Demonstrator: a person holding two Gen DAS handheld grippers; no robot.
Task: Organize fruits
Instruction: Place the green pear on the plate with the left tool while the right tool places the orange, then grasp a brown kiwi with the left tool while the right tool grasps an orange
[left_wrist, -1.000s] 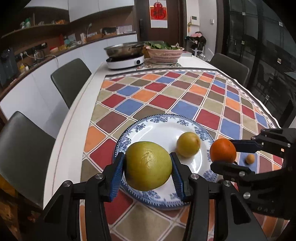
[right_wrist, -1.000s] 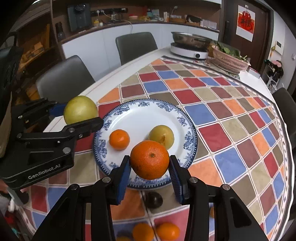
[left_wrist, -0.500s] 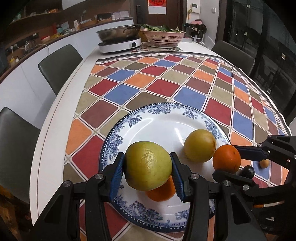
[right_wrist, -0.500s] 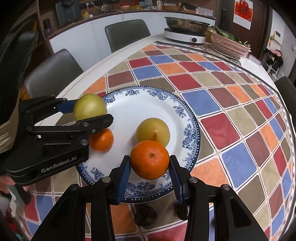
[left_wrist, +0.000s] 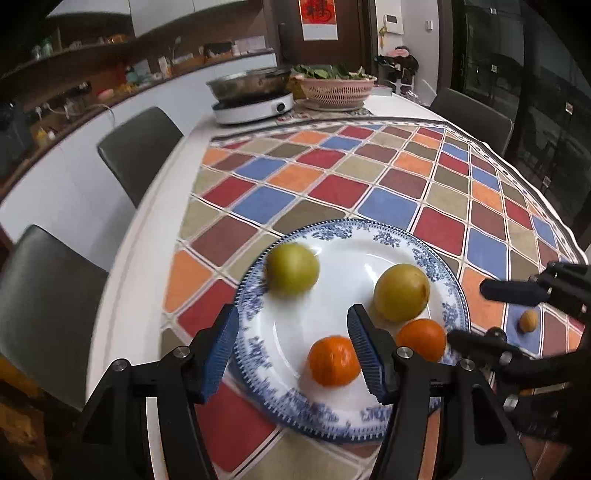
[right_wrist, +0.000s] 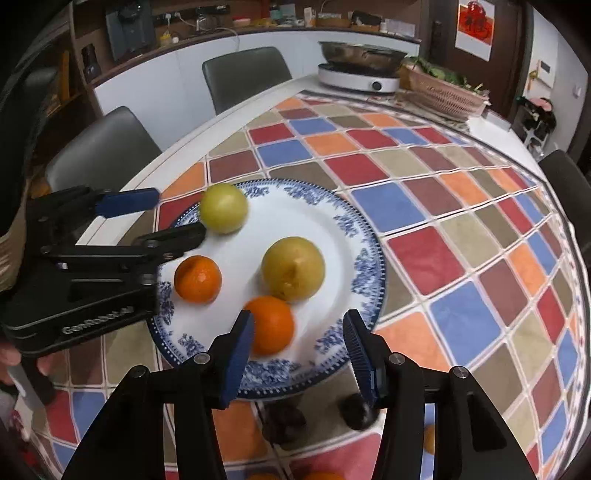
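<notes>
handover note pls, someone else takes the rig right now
Left claw: jaws opening, nothing between them; green fruit just let go, lies on the plate.
Right claw: jaws opening, free of the orange, which sits on the plate.
Also plated: yellow fruit, second orange.
Left: small orange fruit and dark fruits on the cloth beside the plate.

The left gripper is opening, no longer clamping the green fruit, which is now lying blurred, perhaps rolling, on the plate. The right gripper is opening too, its orange now sitting on the plate, free of the pads.
</notes>
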